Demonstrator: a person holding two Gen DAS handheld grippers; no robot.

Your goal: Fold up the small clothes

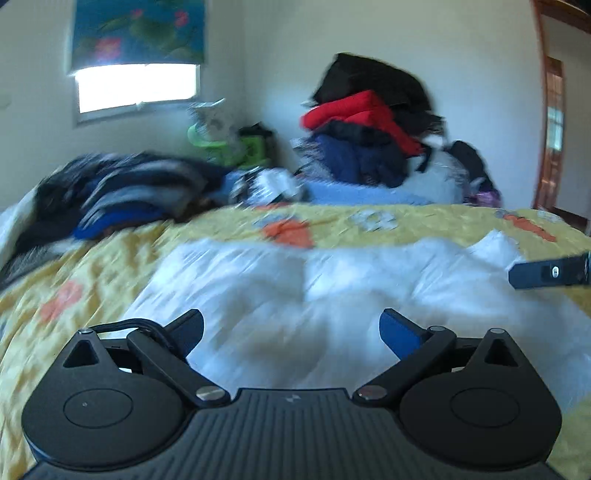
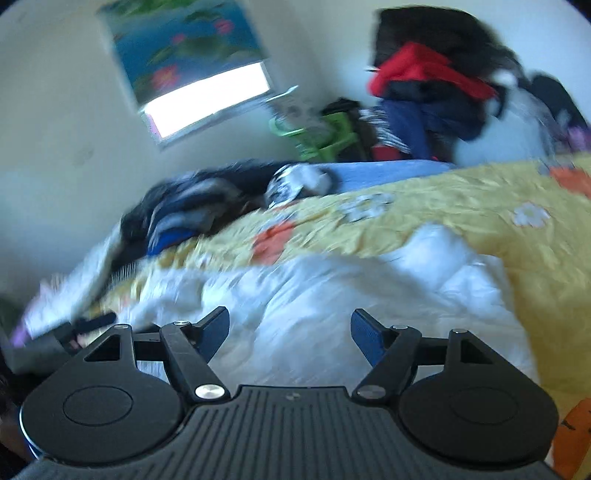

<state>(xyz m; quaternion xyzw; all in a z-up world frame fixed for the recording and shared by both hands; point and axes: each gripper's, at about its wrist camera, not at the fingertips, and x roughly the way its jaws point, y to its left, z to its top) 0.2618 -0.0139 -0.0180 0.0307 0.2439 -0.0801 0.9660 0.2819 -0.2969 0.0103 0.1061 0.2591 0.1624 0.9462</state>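
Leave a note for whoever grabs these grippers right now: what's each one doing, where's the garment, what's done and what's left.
Left hand-held gripper: open, empty, above the white garment.
Right hand-held gripper: open, empty, above the same garment.
Garment lies rumpled on the yellow bedspread; the blur hides any fold.
Dark clothes are heaped far left on the bed.
Left to do: grip the garment's edges, fold, set aside.

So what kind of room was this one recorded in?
Most likely a bedroom in a home. A bed with a yellow flowered bedspread fills the view, a white garment lies spread on it, a tall pile of clothes stands by the wall, and a window with a floral blind sits behind.
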